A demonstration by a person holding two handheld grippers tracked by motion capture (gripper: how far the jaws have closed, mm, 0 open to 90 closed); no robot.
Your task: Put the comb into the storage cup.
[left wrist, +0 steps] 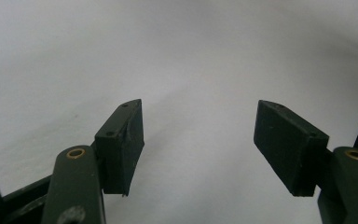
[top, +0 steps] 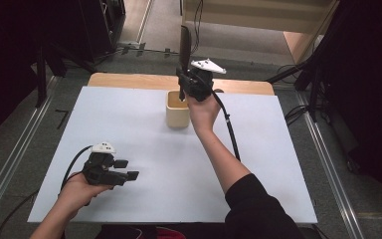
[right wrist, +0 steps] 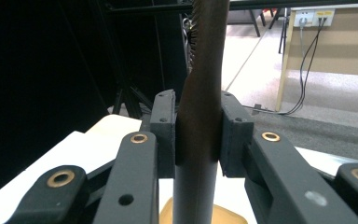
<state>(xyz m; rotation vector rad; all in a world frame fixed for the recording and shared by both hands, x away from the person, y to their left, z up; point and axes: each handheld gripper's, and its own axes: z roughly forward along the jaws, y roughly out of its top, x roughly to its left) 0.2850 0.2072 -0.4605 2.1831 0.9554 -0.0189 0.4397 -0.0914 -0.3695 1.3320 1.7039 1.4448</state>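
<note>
Nearest the high camera, the left gripper [top: 128, 169] rests low over the white table [top: 144, 129], jaws spread wide with nothing between them. Farther off, the right gripper [top: 183, 82] clamps a dark hairbrush [right wrist: 200, 121] upright by its handle, just above the beige cup [top: 177, 115] (bristles show along one edge). Its top is cut off in the right gripper view, and the cup's inside is hard to make out.
</note>
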